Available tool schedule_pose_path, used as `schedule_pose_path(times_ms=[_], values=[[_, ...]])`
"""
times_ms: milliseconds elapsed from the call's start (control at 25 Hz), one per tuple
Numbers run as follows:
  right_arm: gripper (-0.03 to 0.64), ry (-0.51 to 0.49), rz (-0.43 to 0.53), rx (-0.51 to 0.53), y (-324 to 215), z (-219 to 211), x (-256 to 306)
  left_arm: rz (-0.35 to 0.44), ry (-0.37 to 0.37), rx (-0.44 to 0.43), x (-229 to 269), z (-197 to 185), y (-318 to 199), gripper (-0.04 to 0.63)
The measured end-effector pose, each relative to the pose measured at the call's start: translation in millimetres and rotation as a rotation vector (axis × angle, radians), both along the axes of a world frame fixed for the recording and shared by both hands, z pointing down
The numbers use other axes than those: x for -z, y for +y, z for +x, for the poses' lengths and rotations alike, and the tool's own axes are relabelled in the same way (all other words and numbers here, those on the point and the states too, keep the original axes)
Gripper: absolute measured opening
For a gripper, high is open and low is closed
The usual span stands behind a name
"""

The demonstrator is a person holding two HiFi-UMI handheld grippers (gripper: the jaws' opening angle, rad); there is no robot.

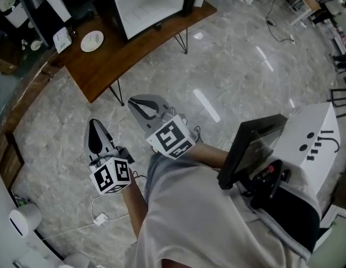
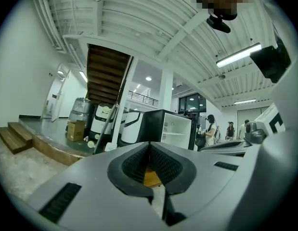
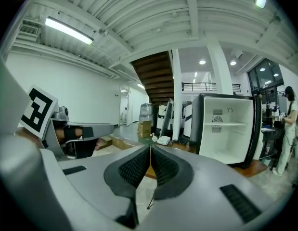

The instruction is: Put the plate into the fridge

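Note:
A white plate (image 1: 92,41) lies on the low wooden table (image 1: 128,54) at the far side of the floor. Beside it on the same table stands the small fridge (image 1: 150,4) with its door open, its white inside also showing in the right gripper view (image 3: 228,129) and the left gripper view (image 2: 176,130). Both grippers hang over the marble floor, well short of the table. My left gripper (image 1: 95,128) is shut and holds nothing, its pads (image 2: 139,162) meeting. My right gripper (image 1: 140,104) is likewise shut and holds nothing, with its pads (image 3: 163,165) together.
A black screen on a stand (image 1: 251,149) and a white box (image 1: 318,138) crowd the right side. A white adapter with its cable (image 1: 100,219) lies on the floor near my feet. Wooden steps (image 2: 16,136) border the left. People (image 2: 209,129) stand far off beyond the fridge.

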State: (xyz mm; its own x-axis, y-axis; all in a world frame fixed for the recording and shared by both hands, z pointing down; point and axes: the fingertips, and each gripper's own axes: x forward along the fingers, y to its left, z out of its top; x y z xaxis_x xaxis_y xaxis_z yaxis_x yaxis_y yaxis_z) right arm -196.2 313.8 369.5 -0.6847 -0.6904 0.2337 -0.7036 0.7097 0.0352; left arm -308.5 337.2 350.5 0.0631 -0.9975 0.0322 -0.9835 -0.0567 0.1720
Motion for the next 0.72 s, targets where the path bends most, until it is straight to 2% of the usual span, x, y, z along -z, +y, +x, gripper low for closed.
schedule_pose_path(times_ms=[200,400,560,720], values=[[0.018,0.024,-0.009,0.015,-22,-38,-7,-0.003,0.012,0.013,-3,-41,-22,0.018],[0.018,0.041,-0.027,0.022,-66,-67,-24,-0.016,0.013,0.006,-15,-66,-64,0.018],[0.018,0.046,-0.038,0.035,-141,-96,-44,-0.033,-0.010,-0.006,-30,-91,-141,0.020],[0.018,0.055,-0.033,0.053,-202,-121,-42,-0.042,-0.042,-0.033,-25,-110,-210,0.019]])
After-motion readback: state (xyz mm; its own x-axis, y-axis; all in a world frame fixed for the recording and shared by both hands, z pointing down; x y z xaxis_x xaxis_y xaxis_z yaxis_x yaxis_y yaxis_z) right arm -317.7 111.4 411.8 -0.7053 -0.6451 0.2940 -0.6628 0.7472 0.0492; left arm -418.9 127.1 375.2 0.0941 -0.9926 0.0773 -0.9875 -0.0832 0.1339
